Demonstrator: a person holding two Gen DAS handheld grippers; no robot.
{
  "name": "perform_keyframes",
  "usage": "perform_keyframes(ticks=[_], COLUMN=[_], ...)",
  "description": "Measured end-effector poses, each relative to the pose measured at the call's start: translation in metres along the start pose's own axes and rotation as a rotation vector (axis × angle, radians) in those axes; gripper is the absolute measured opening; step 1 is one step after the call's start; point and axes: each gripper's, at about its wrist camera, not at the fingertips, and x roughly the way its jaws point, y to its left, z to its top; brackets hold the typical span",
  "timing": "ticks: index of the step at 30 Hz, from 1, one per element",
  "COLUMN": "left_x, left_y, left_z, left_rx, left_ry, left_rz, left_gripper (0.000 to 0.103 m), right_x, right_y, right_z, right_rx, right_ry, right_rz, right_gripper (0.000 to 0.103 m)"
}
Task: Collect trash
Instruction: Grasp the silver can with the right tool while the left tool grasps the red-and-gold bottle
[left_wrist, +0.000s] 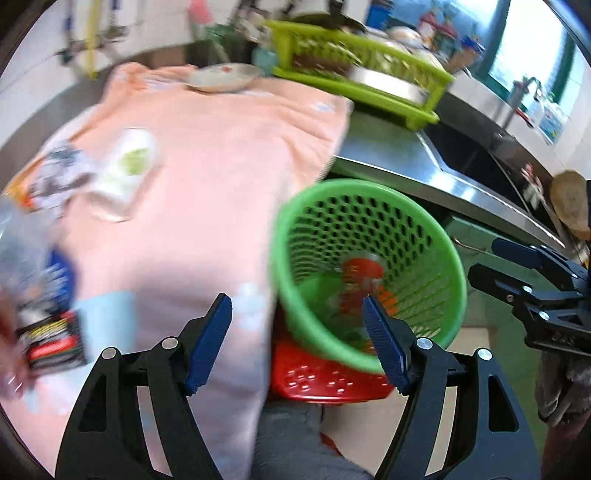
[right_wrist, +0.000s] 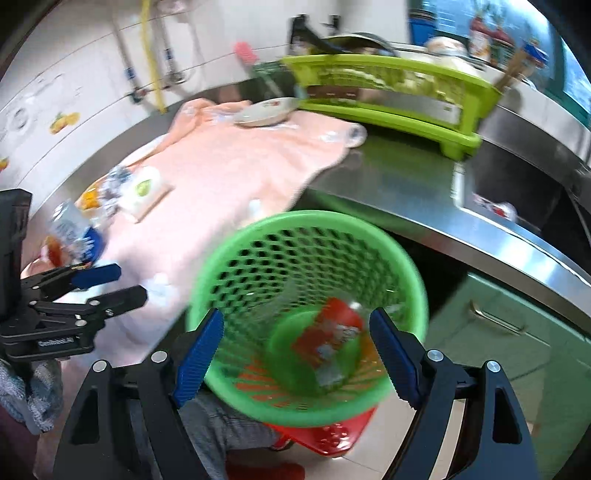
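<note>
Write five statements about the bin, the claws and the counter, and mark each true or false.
1. The green bin holds a red wrapper. True.
2. The right claw grips a wrapper. False: it is open, holding nothing.
3. A plate sits on the pink cloth. True.
4. The bin stands on the counter. False: it sits on a red stool beside it.
5. The left claw is shut. False: open.

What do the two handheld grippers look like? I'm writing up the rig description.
Both match: the left gripper and right gripper have black angular linkage arms with silver pivot pins and ribbed blue finger pads. No cables show. White lettering on one body is blurred.
</note>
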Motion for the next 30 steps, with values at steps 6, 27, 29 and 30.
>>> perform_keyframes(ticks=[6, 27, 29, 30], left_x=[-0.06, -0.137, -0.132, -0.13], left_y=[0.057, 0.261, 0.267, 0.269], left_z=[-0.017, -0.023, -0.026, -0.028], left_rx=[-0.126, -0.751, -0.774, -0.782], left_ry=[-0.077, -0.129, -0.119, -0.113], left_rz=[0.129, 0.455, 0.441, 0.439], left_gripper=[0.073, 0.084, 0.084, 0.084], right_x=[0.008, 0.034, 0.04, 0.042], right_y=[0.051, 0.196, 0.207, 0.213], right_z=[0.008, 0.052, 0.056, 0.057], right_rx=[-0.085, -0.354, -0.375, -0.384], right_ry=[0.004, -0.005, -0.005, -0.007], right_rz=[0.073, 0.314, 0.349, 0.363], right_gripper=[0.078, 0.078, 0.078, 0.078])
